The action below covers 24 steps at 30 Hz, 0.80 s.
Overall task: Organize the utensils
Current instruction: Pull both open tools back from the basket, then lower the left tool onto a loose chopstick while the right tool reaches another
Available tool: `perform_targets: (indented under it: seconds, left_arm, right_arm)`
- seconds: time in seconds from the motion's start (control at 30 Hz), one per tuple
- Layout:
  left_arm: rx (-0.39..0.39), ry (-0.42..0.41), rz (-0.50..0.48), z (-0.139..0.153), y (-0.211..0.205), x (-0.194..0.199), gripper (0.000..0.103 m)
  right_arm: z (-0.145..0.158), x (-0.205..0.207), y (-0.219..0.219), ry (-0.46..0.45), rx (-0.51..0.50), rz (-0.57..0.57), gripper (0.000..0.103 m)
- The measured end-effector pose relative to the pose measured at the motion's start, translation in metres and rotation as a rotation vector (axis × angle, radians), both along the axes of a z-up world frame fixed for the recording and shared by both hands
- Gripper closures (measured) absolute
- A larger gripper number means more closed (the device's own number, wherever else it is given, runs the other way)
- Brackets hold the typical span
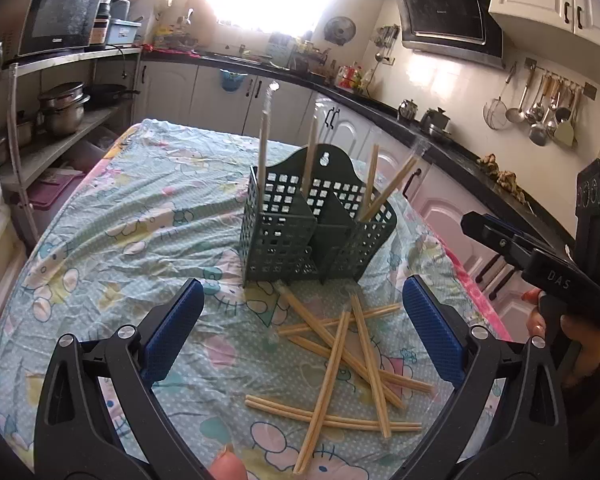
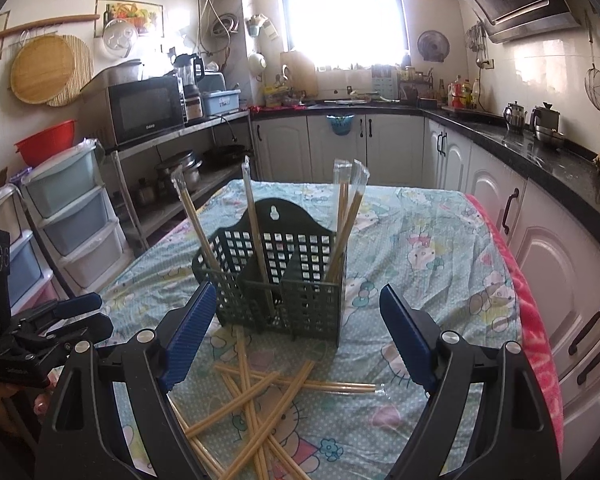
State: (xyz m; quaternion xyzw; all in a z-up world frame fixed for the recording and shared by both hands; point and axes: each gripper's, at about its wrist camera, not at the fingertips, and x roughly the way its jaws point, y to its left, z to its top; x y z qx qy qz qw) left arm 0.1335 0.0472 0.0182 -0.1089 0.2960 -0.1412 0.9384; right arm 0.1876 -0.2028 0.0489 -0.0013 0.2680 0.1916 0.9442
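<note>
**Loose chopsticks wait below open grippers**

Wrapped chopsticks (image 1: 340, 364) lie crisscrossed on the table's (image 1: 100, 240) near edge, just in front of the green holder (image 1: 300, 236). The left gripper (image 1: 304, 328) and right gripper (image 2: 296, 340) both hover above them, jaws apart and empty, about equally near.

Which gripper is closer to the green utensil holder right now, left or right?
Right, though only slightly. The right gripper hangs open just short of the green utensil holder, while the left gripper sits a little farther back over the loose chopstick pile.
</note>
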Motion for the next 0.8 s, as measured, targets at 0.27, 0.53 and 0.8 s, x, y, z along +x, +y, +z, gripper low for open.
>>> perform_targets:
  seconds: [0.27, 0.53, 0.8]
  left_arm:
    - [0.027, 0.050, -0.038, -0.016, -0.012, 0.003, 0.011]
    - [0.045, 0.147, -0.088, -0.045, -0.025, 0.011, 0.022]
    - [0.086, 0.212, -0.176, -0.066, -0.047, 0.015, 0.048]
  right_arm:
    - [-0.019, 0.004, -0.004, 0.044, -0.020, -0.003, 0.022]
    - [-0.046, 0.016, -0.005, 0.136, -0.041, 0.008, 0.035]
    - [-0.078, 0.032, -0.003, 0.272, -0.032, 0.046, 0.061]
